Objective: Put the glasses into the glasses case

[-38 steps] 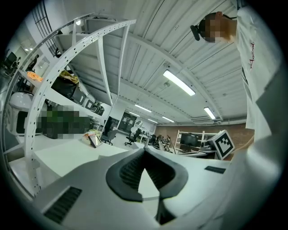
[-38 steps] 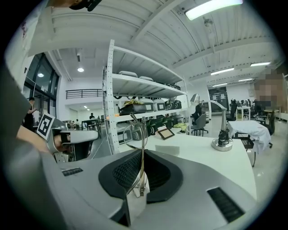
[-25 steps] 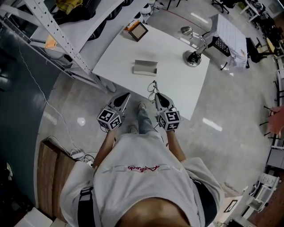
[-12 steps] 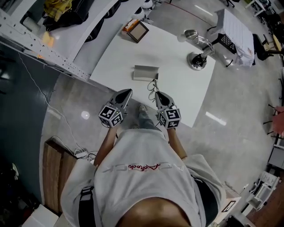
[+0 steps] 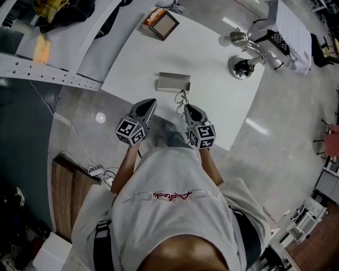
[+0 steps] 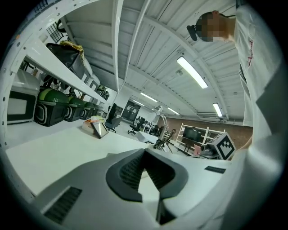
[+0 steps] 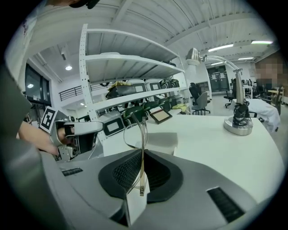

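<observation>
Right claw is kept clamped on the glasses by their thin temples, held up near the glasses case lying on the white surface; left claw is closed, nothing pinched

White square tabletop carries four items. Grey rectangular glasses case lies about mid-table, slightly toward the near edge. Dark-rimmed picture frame sits at the far-left corner, with a small orange box just beside it at the edge. Silver desk lamp on a round base stands by the far-right corner, well apart from the case.
</observation>
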A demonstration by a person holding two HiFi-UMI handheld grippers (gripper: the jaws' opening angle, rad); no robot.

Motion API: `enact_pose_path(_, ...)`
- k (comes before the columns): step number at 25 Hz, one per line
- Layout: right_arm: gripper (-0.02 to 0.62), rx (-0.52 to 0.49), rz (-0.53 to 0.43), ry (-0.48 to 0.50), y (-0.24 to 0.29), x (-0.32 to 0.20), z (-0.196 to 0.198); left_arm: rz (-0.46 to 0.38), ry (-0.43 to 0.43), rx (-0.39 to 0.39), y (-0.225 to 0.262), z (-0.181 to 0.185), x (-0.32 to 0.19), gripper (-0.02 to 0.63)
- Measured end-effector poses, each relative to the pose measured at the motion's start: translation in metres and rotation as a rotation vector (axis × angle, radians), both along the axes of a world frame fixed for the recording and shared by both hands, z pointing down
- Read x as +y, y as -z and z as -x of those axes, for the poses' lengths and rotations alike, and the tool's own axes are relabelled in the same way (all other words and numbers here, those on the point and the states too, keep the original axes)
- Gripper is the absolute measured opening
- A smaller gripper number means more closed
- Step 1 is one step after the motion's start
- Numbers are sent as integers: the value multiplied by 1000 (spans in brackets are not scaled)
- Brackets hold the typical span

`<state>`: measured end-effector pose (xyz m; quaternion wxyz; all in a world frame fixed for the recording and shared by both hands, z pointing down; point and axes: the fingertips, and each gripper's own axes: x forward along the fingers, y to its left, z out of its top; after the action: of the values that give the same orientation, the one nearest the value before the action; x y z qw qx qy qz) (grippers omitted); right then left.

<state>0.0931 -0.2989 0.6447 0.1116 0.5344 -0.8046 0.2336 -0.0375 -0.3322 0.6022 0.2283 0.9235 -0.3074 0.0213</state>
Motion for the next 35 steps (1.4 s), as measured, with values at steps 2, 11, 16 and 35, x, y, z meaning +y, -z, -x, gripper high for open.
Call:
enact_pose_path(2,44,-2,19,6,-7,-2,0,14,-1,-6,-7,-1,-3,21)
enact_pose_path(11,44,17,42,70,-22,-33,3,44,13,-9,-21,-1,-17,21)
enact_pose_path(16,44,47,21,128,-19,-63,6,48,37,-6,-22,3,-24,21)
enact_pose_path(35,44,576,-113,542,-34,-113,31,64,99,-4,-27,24,-33,21)
